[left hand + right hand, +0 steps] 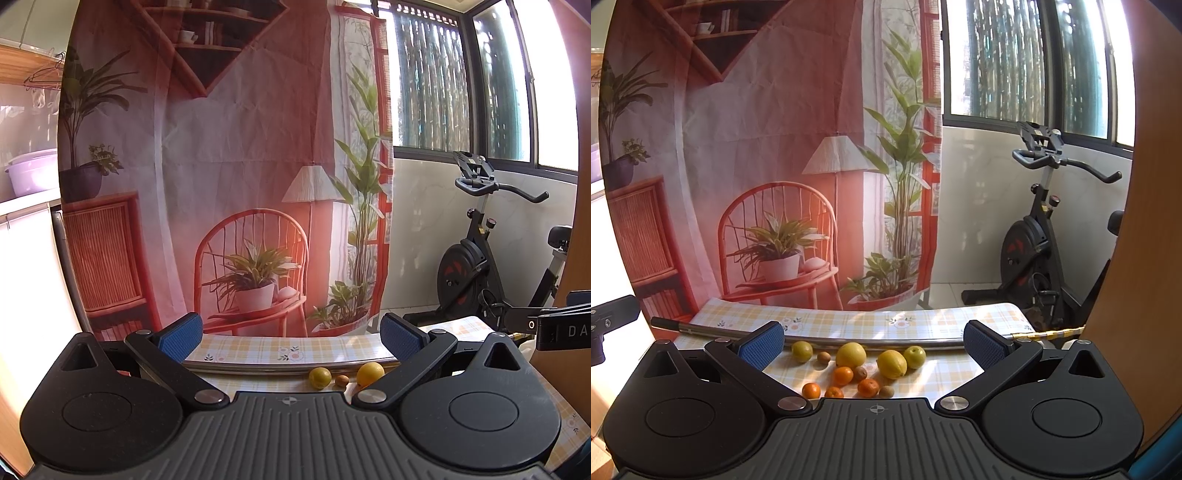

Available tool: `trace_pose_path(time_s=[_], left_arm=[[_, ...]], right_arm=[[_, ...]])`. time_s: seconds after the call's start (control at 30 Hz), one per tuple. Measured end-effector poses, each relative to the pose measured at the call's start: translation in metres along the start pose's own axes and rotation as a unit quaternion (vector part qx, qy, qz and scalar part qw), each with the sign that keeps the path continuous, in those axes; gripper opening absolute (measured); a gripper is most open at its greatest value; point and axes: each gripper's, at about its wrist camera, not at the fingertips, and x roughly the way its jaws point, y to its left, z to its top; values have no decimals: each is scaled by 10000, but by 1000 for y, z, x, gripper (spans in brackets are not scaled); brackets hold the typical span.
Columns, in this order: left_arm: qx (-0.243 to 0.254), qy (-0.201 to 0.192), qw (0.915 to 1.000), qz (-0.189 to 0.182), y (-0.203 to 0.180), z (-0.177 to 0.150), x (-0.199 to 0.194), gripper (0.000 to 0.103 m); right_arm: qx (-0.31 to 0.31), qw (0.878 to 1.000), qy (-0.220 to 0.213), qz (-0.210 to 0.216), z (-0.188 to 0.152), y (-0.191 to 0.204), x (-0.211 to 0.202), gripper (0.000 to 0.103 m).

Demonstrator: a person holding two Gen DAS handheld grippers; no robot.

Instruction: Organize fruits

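Observation:
Loose fruit lies on a yellow checked tablecloth [945,369]. In the right wrist view I see several yellow lemons [851,355], a green-yellow fruit [915,356], several small oranges [843,375] and small brown fruits [823,357]. My right gripper [873,345] is open and empty, held above the near side of the fruit. In the left wrist view only two yellow fruits [370,373] [320,377] and a brown one [342,380] show. My left gripper [291,334] is open and empty, above the table and left of the fruit.
A long metal rod [849,338] lies across the table just behind the fruit. A printed backdrop [775,166] hangs behind the table. An exercise bike [1041,229] stands at the right by the window. The other gripper's body [554,325] shows at the right edge.

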Motion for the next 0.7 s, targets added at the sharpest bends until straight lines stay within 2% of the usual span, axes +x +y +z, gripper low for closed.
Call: trace_pose_path(time_s=[0.7], left_arm=[[8, -59, 10000, -10, 0, 0, -3, 103]], right_arm=[[7, 10000, -37, 3, 5, 1, -2, 103]])
